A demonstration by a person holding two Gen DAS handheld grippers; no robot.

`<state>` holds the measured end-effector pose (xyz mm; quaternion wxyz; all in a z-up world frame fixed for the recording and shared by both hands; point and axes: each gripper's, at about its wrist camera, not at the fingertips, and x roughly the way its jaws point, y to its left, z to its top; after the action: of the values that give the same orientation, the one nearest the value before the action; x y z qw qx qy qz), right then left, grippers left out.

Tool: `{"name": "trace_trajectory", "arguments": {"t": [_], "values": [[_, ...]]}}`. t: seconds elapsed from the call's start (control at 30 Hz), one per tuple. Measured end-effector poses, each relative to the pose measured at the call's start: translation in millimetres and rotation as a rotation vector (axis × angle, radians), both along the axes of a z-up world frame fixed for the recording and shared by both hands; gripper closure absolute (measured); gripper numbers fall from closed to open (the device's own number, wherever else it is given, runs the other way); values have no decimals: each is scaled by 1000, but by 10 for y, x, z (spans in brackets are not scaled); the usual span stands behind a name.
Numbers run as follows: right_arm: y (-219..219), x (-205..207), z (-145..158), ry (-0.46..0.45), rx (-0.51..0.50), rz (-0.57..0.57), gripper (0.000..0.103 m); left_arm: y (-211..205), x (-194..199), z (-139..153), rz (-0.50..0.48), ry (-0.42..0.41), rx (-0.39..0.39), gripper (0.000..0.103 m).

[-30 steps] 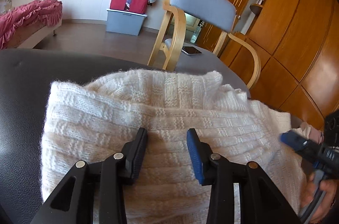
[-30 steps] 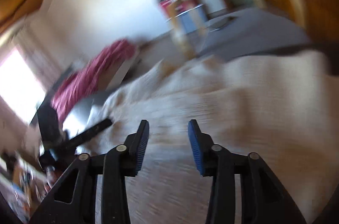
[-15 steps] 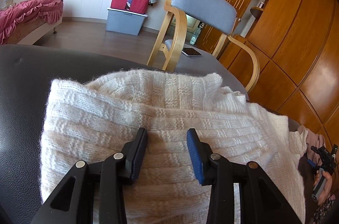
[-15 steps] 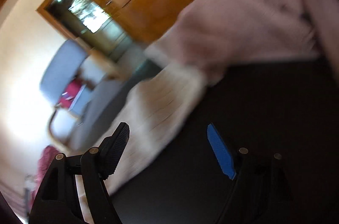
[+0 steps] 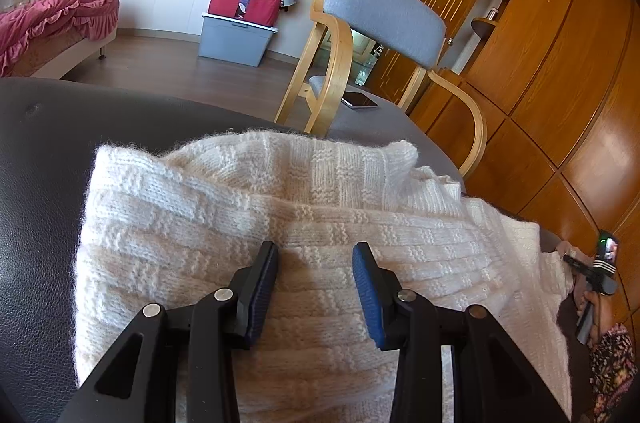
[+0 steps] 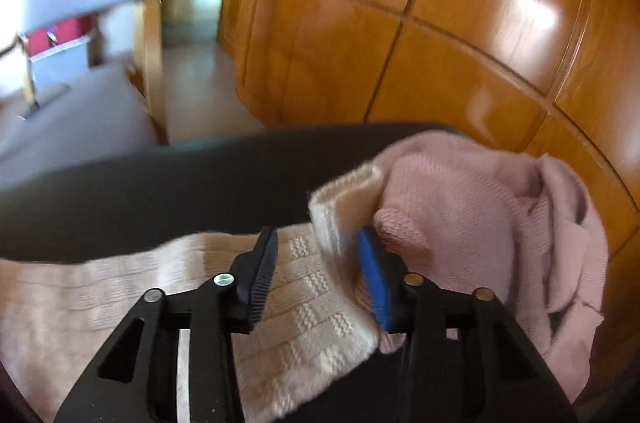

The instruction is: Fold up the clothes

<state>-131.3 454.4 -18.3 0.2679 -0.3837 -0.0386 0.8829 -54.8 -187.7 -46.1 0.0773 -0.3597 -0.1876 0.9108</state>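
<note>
Both fingers pairs spread: left (image 5: 315, 281) over white sweater (image 5: 200, 223), right (image 6: 316, 275) straddling its cuff (image 6: 344, 199).

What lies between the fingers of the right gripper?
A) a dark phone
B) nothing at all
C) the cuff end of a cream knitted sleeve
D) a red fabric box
C: in the right wrist view, the open right gripper straddles the cream knitted sleeve, whose cuff turns up beside the pink knitted garment.
</note>
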Motion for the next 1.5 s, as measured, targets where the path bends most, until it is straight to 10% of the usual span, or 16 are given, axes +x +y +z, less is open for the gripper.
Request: {"name": "trace_trajectory", "arguments": {"t": [0.07,0.17,0.47,0.97,1.27,1.5], "values": [[90,-63,-100,-28,18,-31,62,-11,2,-2,0,0,5,64],[237,23,-48,-10,-7,-49,91,-12,-3,-4,-1,-1,9,64],[313,516,275,208,-337,9,94,-21,-4,1,-2,-1,8,64],[-1783,627,894,374,-802,574,94,5,2,2,-2,4,-1,64],[-3732,461,631,168,-928,947,94,-2,7,0,-9,11,15,63],[-4207,330,-146,-129,-938,982,91,-14,24,12,-42,31,63,62]]}}
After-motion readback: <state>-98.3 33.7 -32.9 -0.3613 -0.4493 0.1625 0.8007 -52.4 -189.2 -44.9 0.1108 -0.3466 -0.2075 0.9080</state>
